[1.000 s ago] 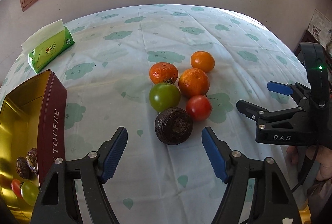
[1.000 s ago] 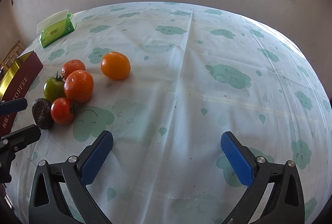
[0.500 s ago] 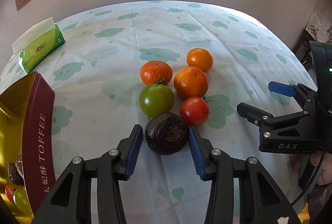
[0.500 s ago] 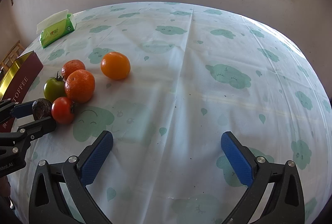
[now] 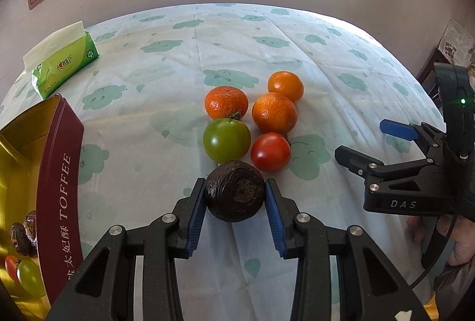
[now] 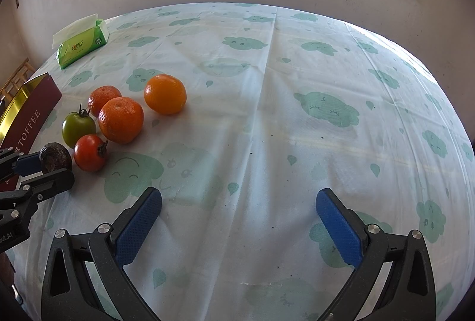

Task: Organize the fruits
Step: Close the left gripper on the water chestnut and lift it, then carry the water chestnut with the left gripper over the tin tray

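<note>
Whereas its blue pads stood wide apart a second ago, the left tool [image 5: 235, 196] now clamps the dark wrinkled fruit [image 5: 234, 191] on the bench [image 5: 297, 47], beside the red tomato [image 5: 270, 152]. Transfer to the toffee tin [image 5: 59, 172] is judged next; the right tool [image 6: 239, 223] hangs released, holding nothing.

The passion fruit [image 5: 235, 194] sits on the tablecloth [image 5: 166, 89] between the pads of the left gripper [image 5: 236, 203], at the near end of the fruit cluster. Just behind the passion fruit lie two tomatoes, one [image 5: 226, 140] to its left-rear and one [image 5: 270, 151] to its right-rear. Behind these lie three mandarins [image 5: 274, 112]. Well left of the passion fruit stands the toffee tin [image 5: 61, 178], with small fruits [image 5: 22, 235] in it. Behind the tin lies the tissue pack [image 5: 63, 62]. The right gripper [image 5: 365, 142] is right of the passion fruit, apart from the cluster.
</note>
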{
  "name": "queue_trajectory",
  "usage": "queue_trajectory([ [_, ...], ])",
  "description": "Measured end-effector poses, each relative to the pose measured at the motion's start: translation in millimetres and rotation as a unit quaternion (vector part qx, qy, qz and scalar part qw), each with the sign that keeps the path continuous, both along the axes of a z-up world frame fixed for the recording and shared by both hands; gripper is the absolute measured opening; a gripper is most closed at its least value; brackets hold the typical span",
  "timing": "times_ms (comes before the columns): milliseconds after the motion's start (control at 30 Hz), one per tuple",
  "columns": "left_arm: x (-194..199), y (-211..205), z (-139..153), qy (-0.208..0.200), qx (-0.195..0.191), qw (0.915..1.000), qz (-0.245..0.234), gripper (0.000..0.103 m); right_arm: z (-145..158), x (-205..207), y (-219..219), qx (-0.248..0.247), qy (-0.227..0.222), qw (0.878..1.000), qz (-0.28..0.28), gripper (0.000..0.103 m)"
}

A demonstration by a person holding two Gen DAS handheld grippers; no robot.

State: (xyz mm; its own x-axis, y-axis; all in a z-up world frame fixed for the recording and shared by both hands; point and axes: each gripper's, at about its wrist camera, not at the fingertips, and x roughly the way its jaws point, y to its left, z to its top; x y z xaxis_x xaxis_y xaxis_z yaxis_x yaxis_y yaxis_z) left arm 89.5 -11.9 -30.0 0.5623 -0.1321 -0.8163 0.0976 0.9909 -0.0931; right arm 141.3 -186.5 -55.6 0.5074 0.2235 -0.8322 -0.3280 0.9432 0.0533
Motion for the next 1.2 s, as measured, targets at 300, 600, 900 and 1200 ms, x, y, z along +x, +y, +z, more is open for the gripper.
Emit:
queue_trajectory([
  [300,-16.6,12.4,16.7,-0.01,-0.011,0.9997,0.02,0.035,0.5,0.0,0.0,0.0,0.0,1.0,0.0,0.103],
  [600,-33.3,40.7,43.5,-0.027,-0.021,0.9979,0.054,0.035,0.2,0.1,-0.1,0.0,0.0,1.0,0.0,0.103],
  [900,-46.7,85.5,61.7,-0.039,-0.015,0.9942,0.099,0.035,0.3,0.0,-0.1,0.0,0.0,1.0,0.0,0.103],
  [1200,-60.7,135.3,64.6,-0.035,-0.02,0.9876,0.152,0.035,0.4,0.0,0.0,0.0,0.0,1.0,0.0,0.103],
])
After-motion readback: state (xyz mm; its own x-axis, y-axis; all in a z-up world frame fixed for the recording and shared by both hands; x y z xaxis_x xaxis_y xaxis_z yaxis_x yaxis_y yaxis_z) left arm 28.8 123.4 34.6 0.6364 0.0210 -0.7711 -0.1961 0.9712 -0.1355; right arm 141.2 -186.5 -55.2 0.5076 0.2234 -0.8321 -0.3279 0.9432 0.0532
